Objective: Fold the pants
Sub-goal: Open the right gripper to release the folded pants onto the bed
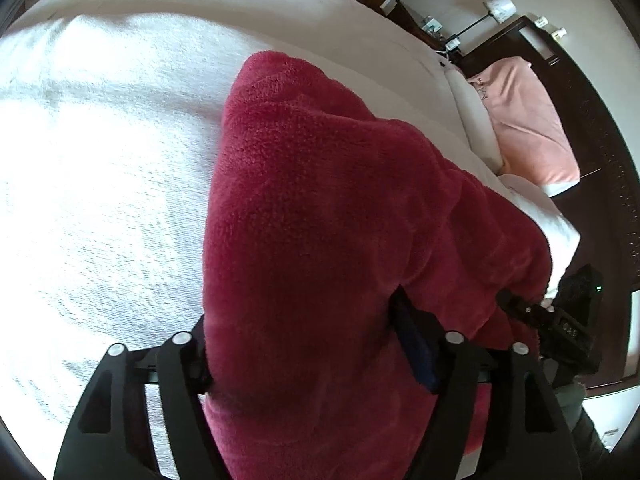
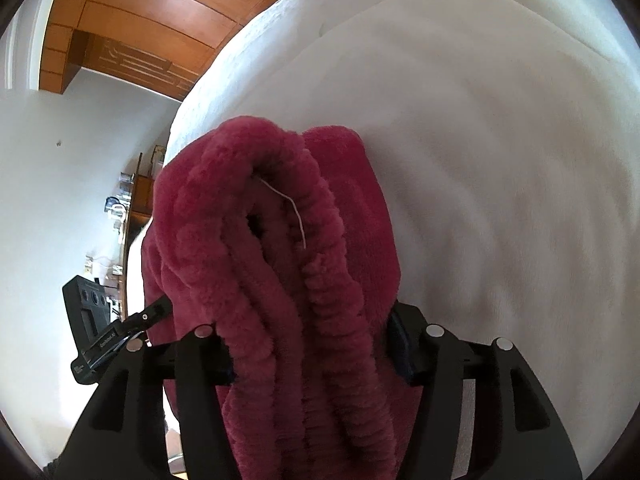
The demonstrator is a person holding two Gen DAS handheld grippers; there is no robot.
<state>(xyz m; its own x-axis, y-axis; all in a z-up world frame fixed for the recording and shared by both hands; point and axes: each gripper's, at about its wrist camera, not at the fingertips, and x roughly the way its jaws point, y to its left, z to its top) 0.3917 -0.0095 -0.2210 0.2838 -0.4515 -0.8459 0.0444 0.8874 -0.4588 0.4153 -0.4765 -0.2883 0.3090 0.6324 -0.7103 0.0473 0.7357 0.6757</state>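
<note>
Crimson fleece pants (image 1: 320,200) lie bunched and folded over on a white bed cover (image 1: 100,160). My left gripper (image 1: 298,312) straddles one end of them; its blue pad (image 1: 416,352) shows bare beside the fleece, so the jaws stand open around the cloth. In the right wrist view the ribbed waistband end of the pants (image 2: 260,240) sits between the fingers of my right gripper (image 2: 306,328), also open, with a blue pad (image 2: 400,348) showing at the cloth's edge. Each gripper appears at the edge of the other's view: right gripper (image 1: 560,328), left gripper (image 2: 116,336).
The white bed cover (image 2: 480,160) spreads wide on all sides of the pants. A pink pillow (image 1: 528,120) and white pillow lean on a dark headboard (image 1: 592,100). A lamp (image 1: 498,8) stands on a bedside stand. A wooden wardrobe (image 2: 140,12) is beyond the bed.
</note>
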